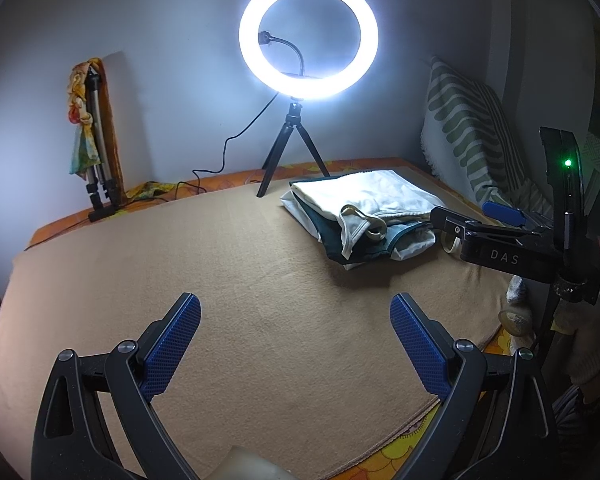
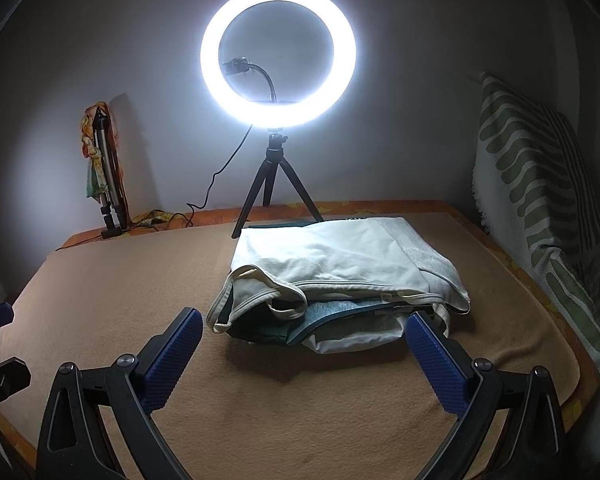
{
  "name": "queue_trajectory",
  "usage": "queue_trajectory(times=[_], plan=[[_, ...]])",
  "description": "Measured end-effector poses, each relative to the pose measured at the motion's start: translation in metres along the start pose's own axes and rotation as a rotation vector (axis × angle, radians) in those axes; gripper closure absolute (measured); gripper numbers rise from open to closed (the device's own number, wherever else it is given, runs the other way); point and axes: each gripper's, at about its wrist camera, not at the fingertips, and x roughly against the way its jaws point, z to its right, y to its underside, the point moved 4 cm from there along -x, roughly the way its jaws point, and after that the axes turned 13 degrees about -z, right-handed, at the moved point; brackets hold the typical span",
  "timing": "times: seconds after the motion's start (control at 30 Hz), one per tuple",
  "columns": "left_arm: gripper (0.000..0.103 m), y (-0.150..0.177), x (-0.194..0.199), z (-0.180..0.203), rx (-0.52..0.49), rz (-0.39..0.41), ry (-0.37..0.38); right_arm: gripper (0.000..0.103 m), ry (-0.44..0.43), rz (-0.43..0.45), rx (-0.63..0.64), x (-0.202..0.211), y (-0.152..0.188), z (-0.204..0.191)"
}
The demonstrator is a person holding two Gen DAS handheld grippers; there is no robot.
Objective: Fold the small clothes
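Note:
A stack of folded small clothes [image 2: 332,276], white on top with dark teal pieces under it, lies on the tan blanket [image 2: 140,300] toward the back right. It also shows in the left wrist view [image 1: 364,208]. My right gripper [image 2: 304,332] is open and empty, its blue pads [image 2: 172,356] just in front of the stack's near edge. My left gripper [image 1: 296,332] is open and empty over bare blanket [image 1: 220,260], left of and nearer than the stack. The right gripper's black body [image 1: 500,244] shows at the right of the left wrist view.
A lit ring light on a small black tripod [image 2: 278,56] stands at the back behind the stack, its cable trailing left. A folded tripod with a coloured cloth [image 2: 104,168] leans on the wall at back left. A green-striped cushion [image 2: 540,184] stands along the right edge.

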Motion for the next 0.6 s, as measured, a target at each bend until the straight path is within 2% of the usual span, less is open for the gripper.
queue_trajectory(times=[0.6], plan=[[0.007,0.0003,0.0009,0.0009,-0.003,-0.001,-0.003,0.000,-0.006,-0.003,-0.001,0.0008,0.0014,-0.0027]])
